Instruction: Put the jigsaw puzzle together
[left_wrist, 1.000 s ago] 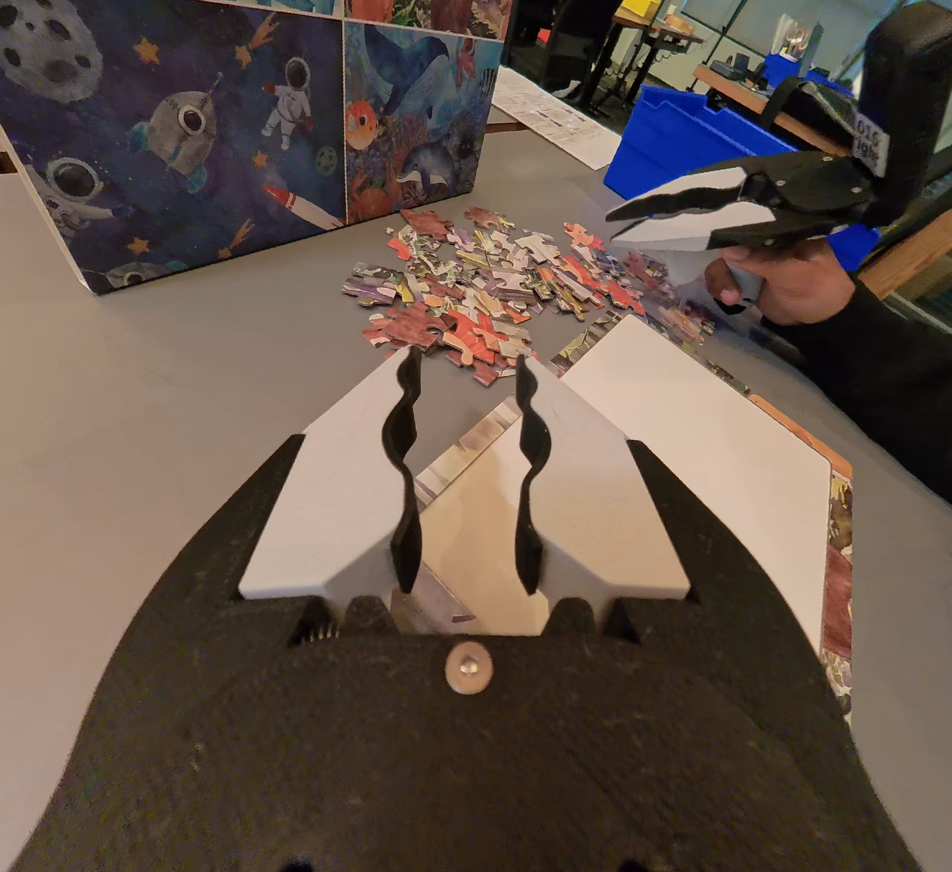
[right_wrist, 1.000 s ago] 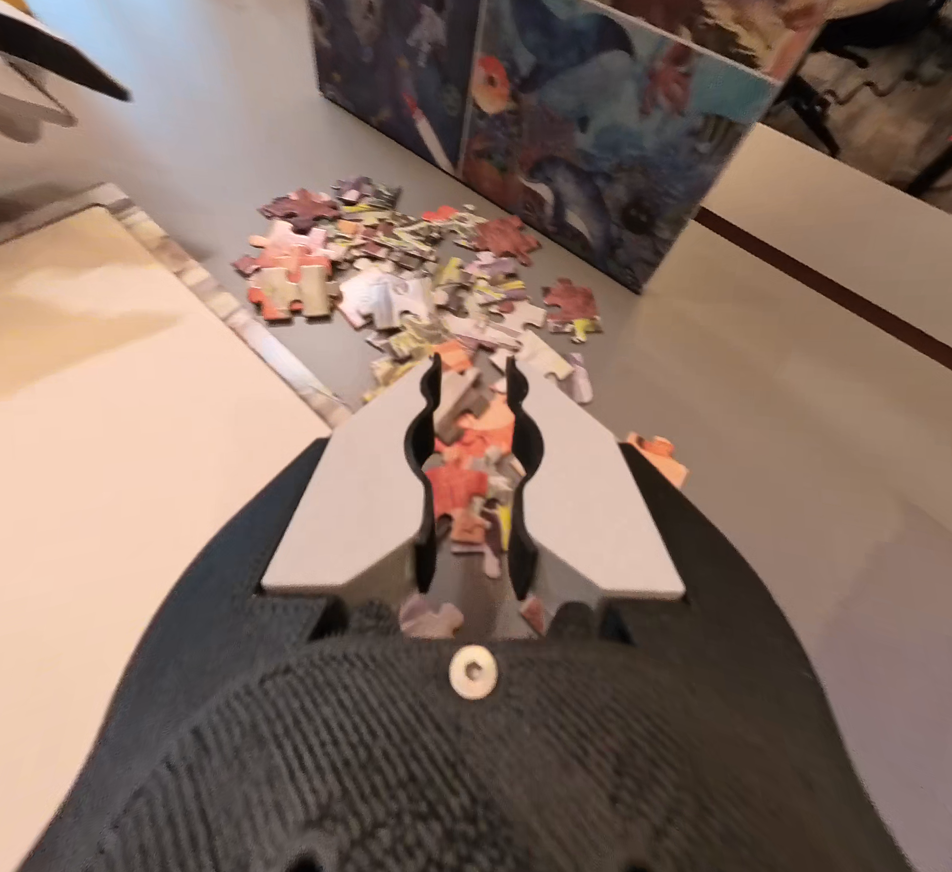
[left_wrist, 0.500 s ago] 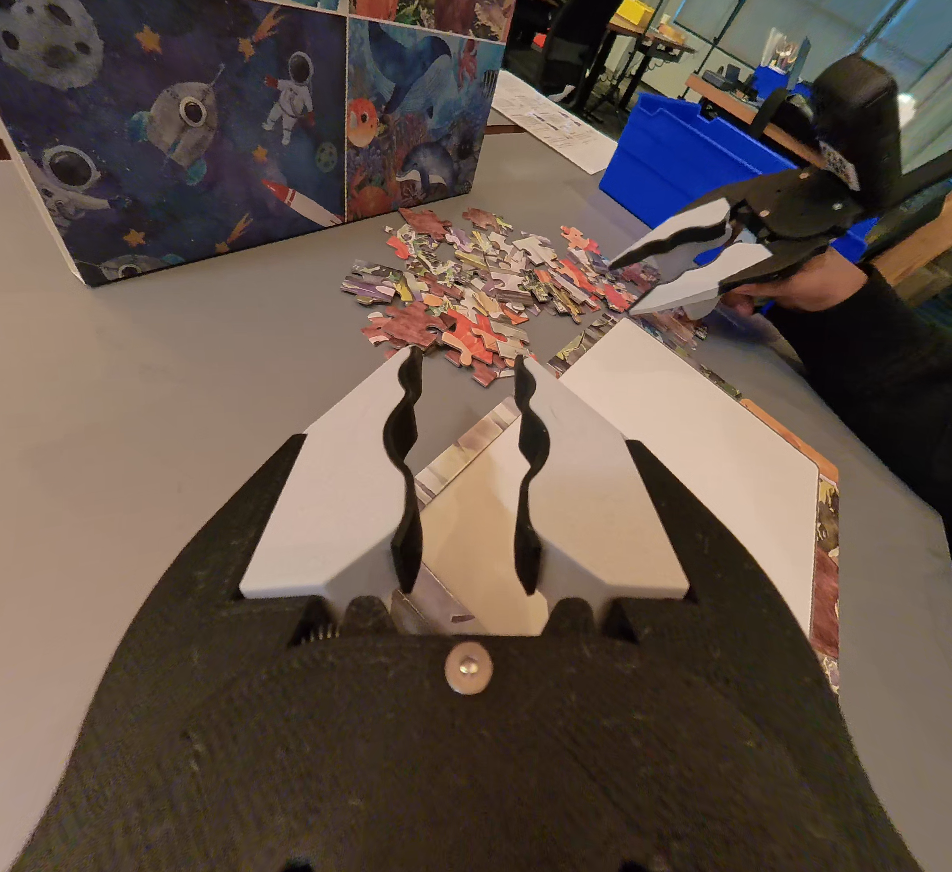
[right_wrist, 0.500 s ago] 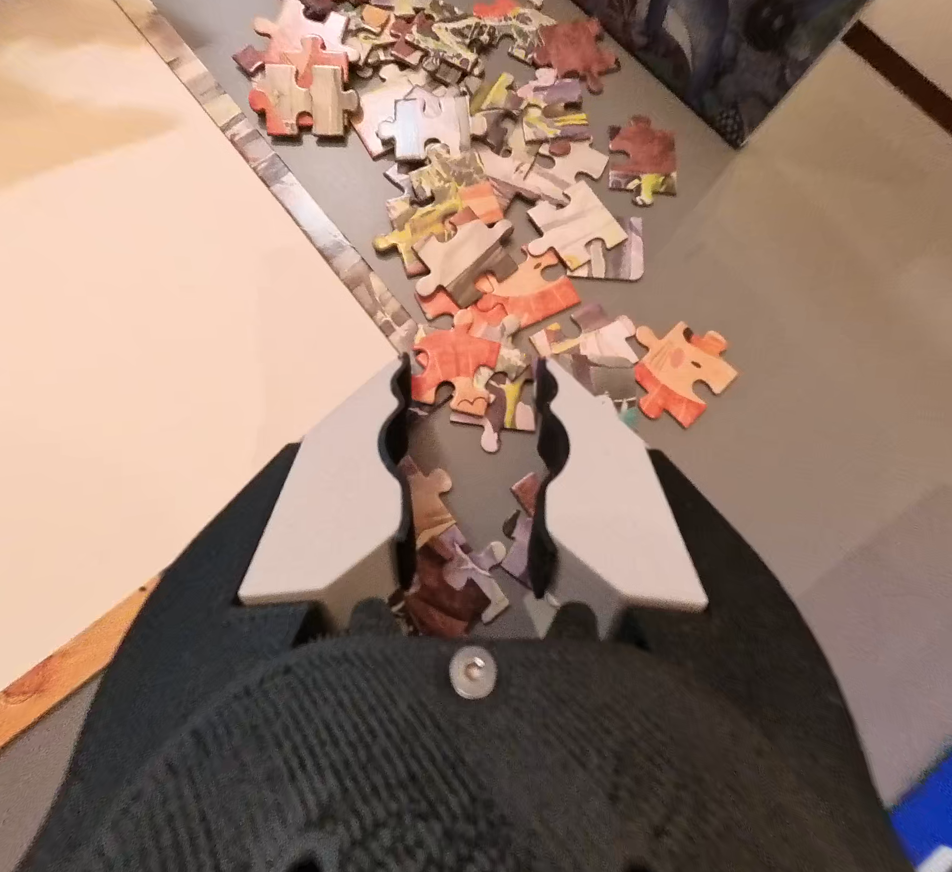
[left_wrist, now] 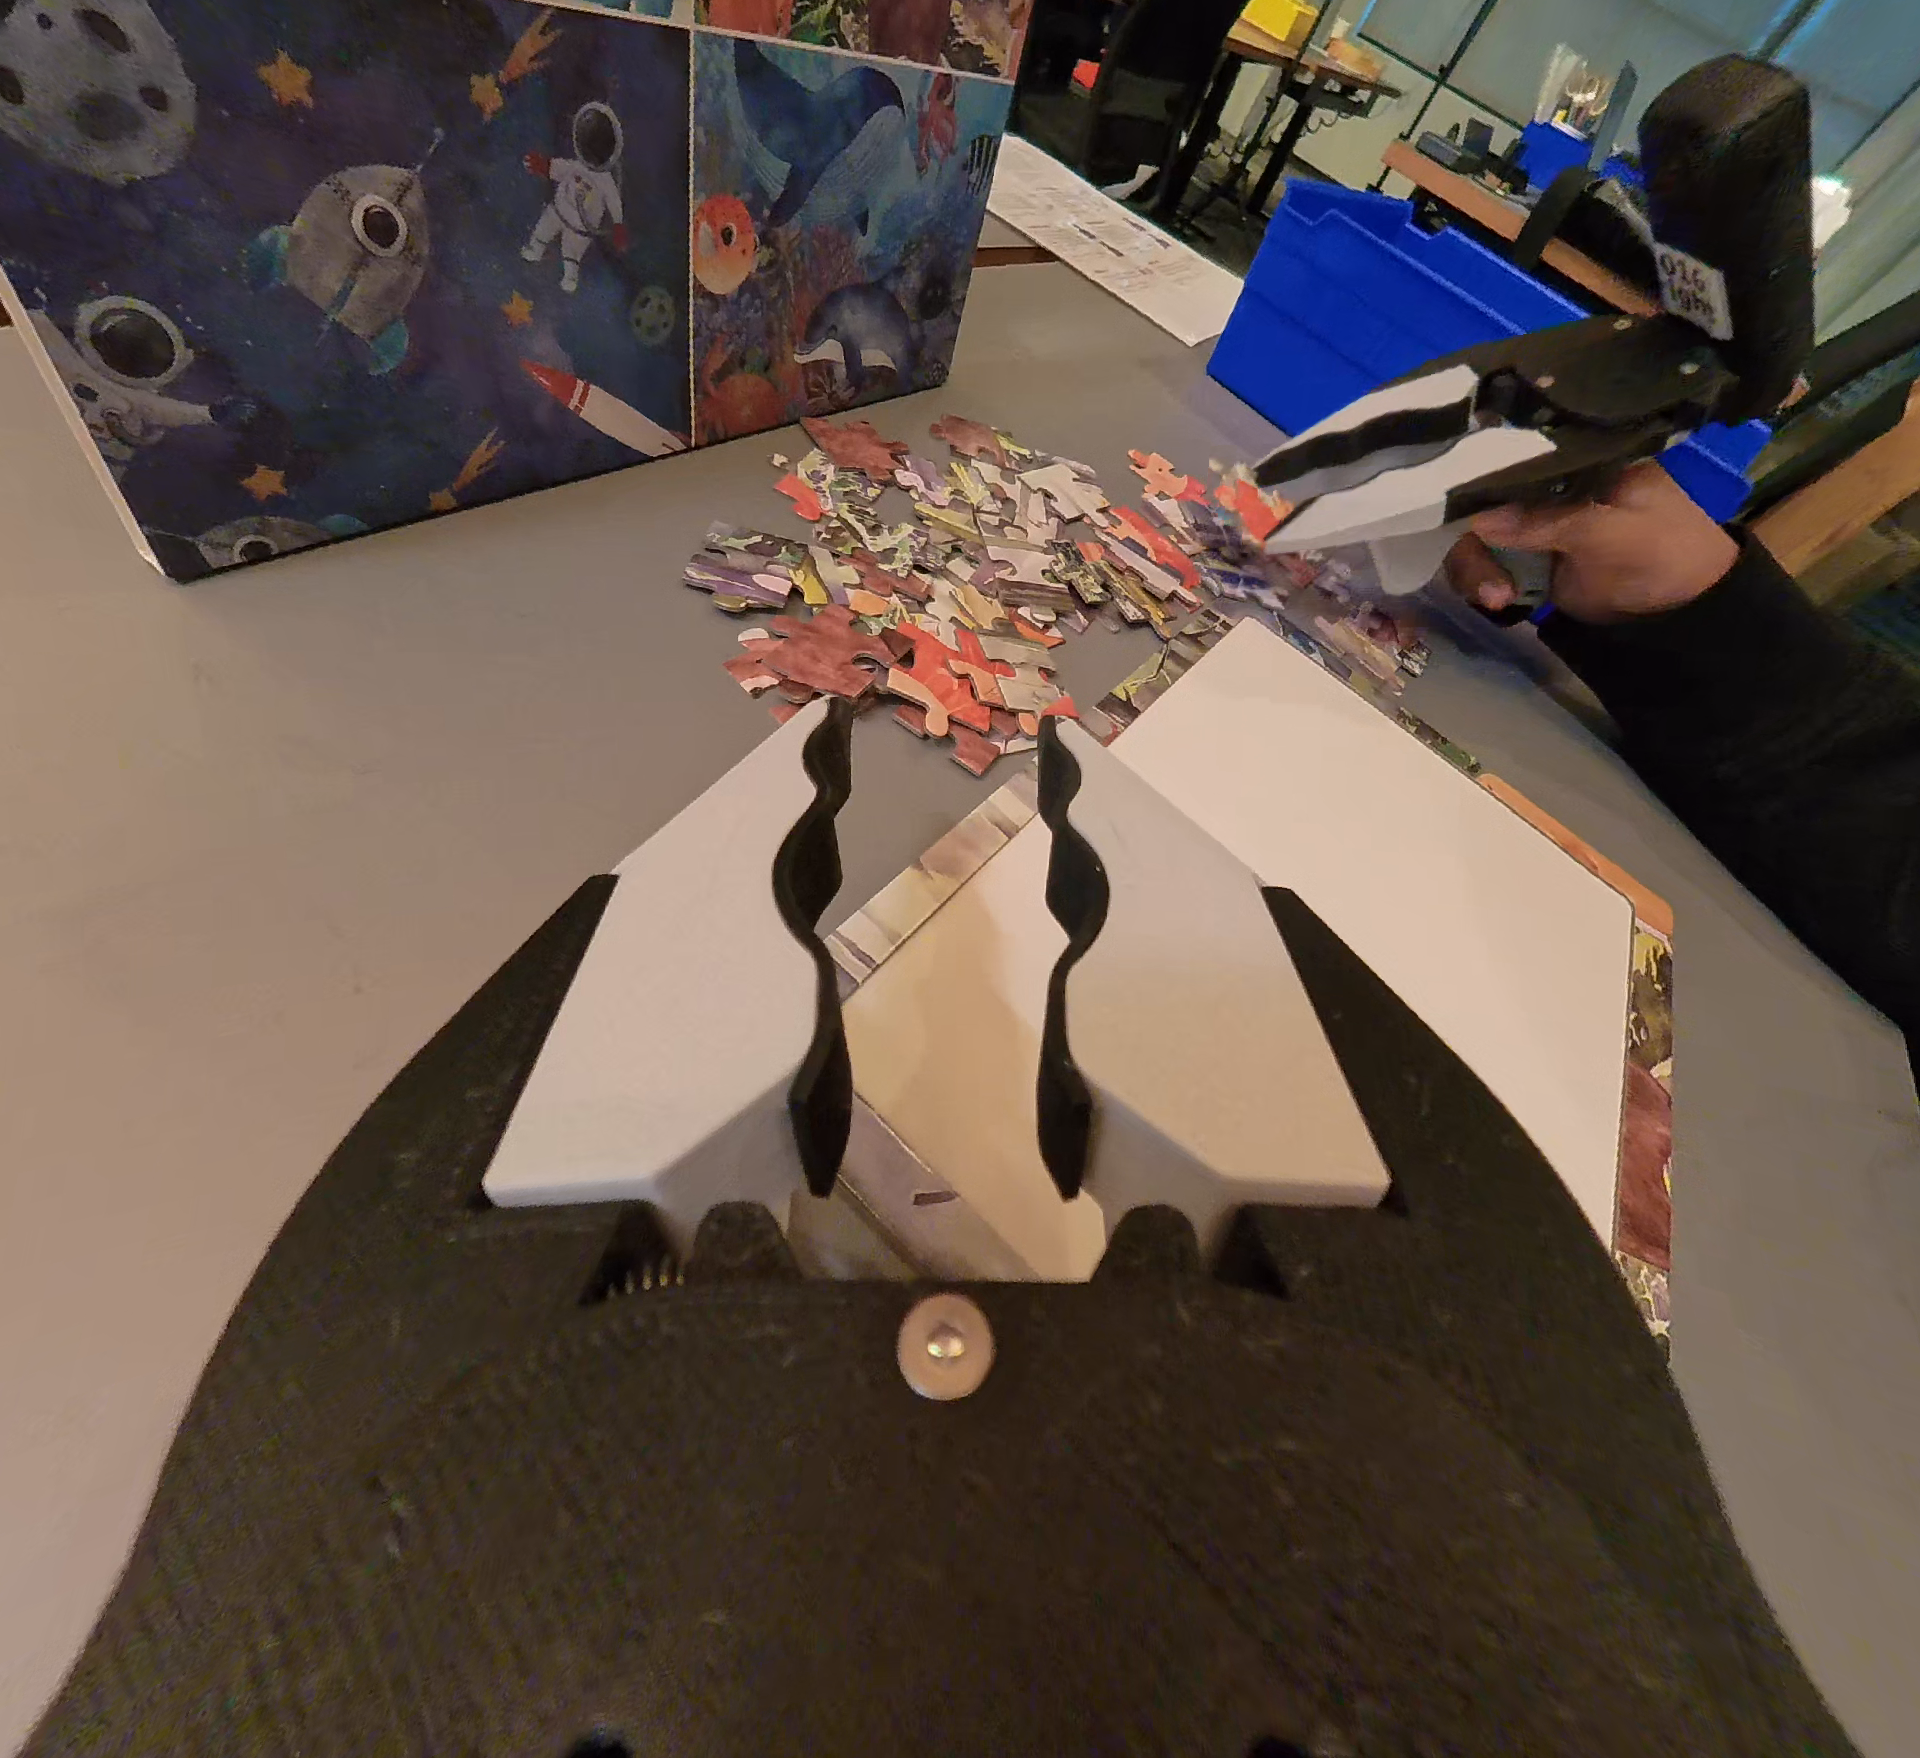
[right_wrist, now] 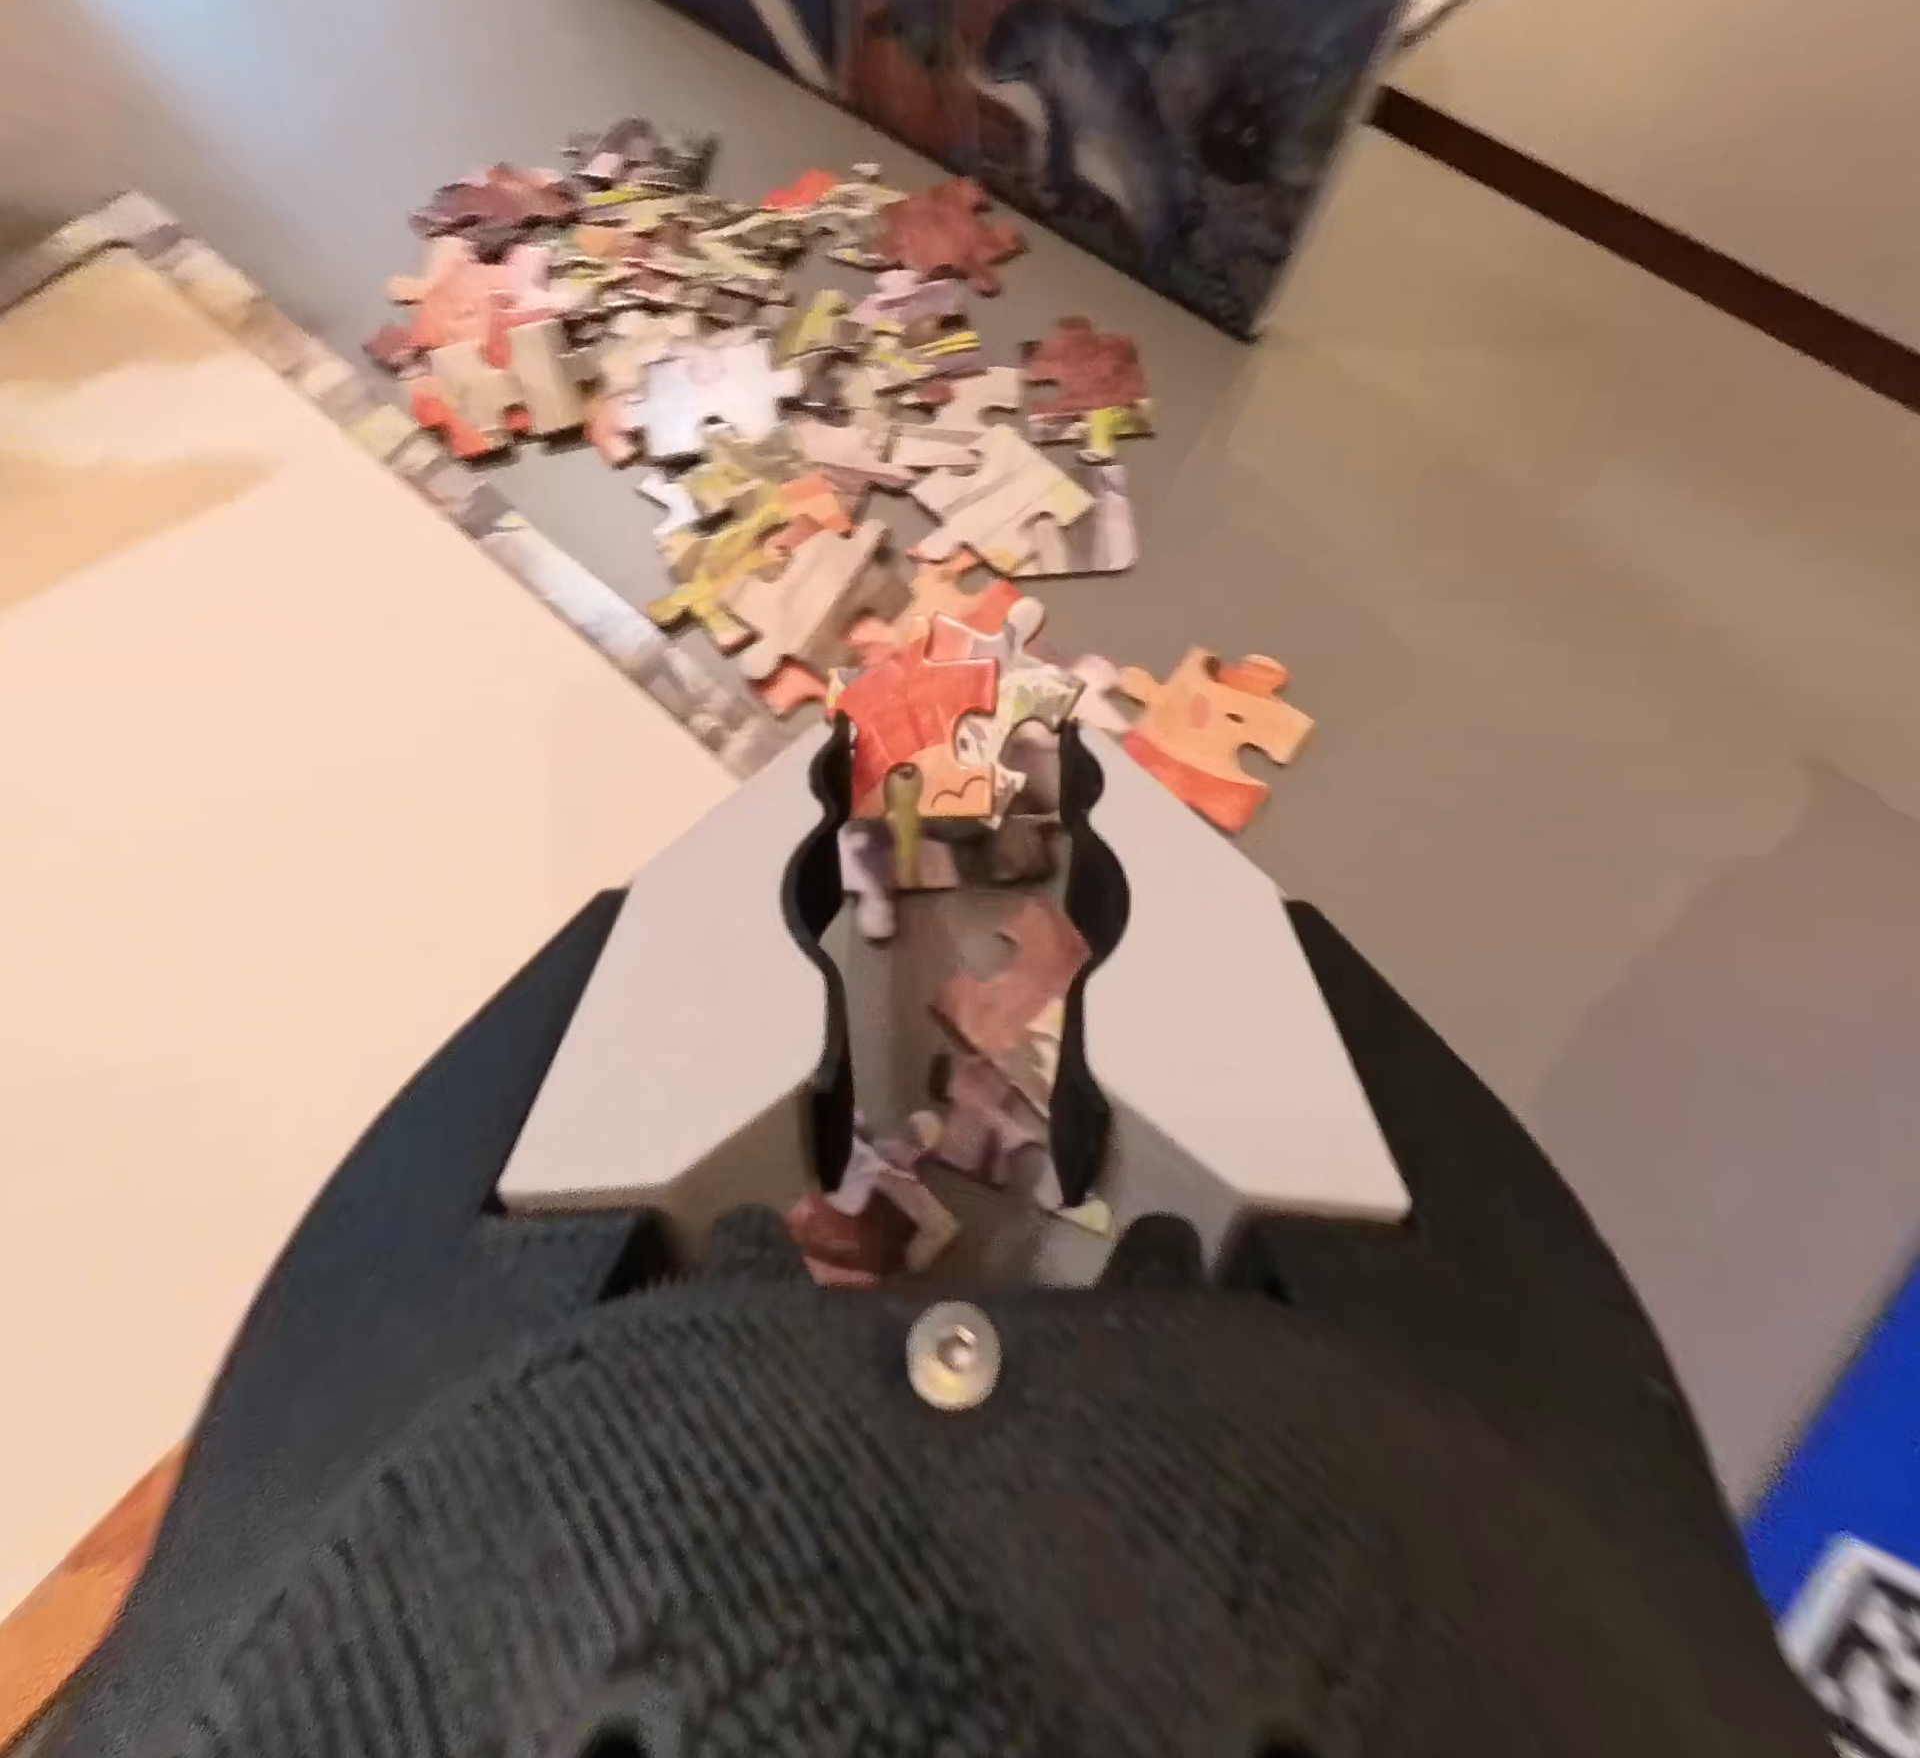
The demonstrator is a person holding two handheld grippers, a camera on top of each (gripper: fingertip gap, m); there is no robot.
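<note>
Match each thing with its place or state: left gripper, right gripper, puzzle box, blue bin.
Things:
1. left gripper
2. right gripper
3. puzzle box
4. blue bin

Places or states:
A. grips a red piece between its fingers
B. stands upright behind the loose pieces
C. open, above a corner of the white board
D. beyond the right gripper in the left wrist view

Pairs: 1-C, 2-A, 3-B, 4-D

Loose puzzle pieces heaped mid-surface, before the upright puzzle box. Puzzle board flat just in front of the heap, to its right. Bin behind, far right.
</note>
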